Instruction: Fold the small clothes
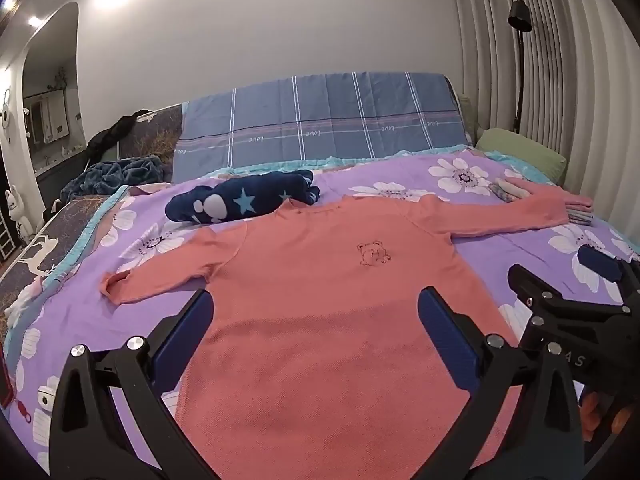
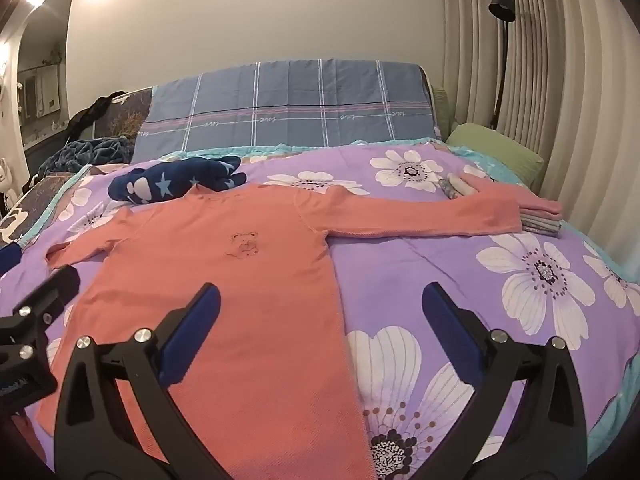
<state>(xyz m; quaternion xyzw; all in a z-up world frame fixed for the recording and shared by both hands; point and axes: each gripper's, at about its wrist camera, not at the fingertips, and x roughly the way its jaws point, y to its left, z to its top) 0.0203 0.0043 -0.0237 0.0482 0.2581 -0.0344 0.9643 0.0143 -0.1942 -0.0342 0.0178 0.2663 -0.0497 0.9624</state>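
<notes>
- the bed (image 1: 500, 240) fills both views in front of you, covered by a purple sheet printed with large white flowers; a blue plaid cloth (image 1: 320, 120) with pale stripes stands along its far edge, against the plain wall.
- the pink long-sleeved shirt (image 1: 320, 300) lies flat and face up on the sheet, collar toward the far side, both sleeves spread out to the sides; a small outlined teddy bear (image 1: 374, 255) sits on its chest.
- pleated curtains (image 2: 560, 80) hang at the right, with a black floor lamp (image 2: 502, 4) standing in front of them and a green pillow (image 2: 496, 152) below.
- a dark blue garment with stars (image 1: 244, 200), bunched up, lies just beyond the shirt's collar, touching it.
- a small stack of folded clothes (image 2: 540, 216) sits by the end of the shirt's outstretched sleeve, at the right side of the bed.
- your left gripper (image 1: 316, 324) hangs over the shirt's lower body with its 2 blue-padded fingers spread wide; nothing is between them.
- your right gripper (image 2: 320, 320) hangs over the shirt's side edge, 1 finger above the pink fabric and 1 above the sheet, also spread wide and holding nothing.
</notes>
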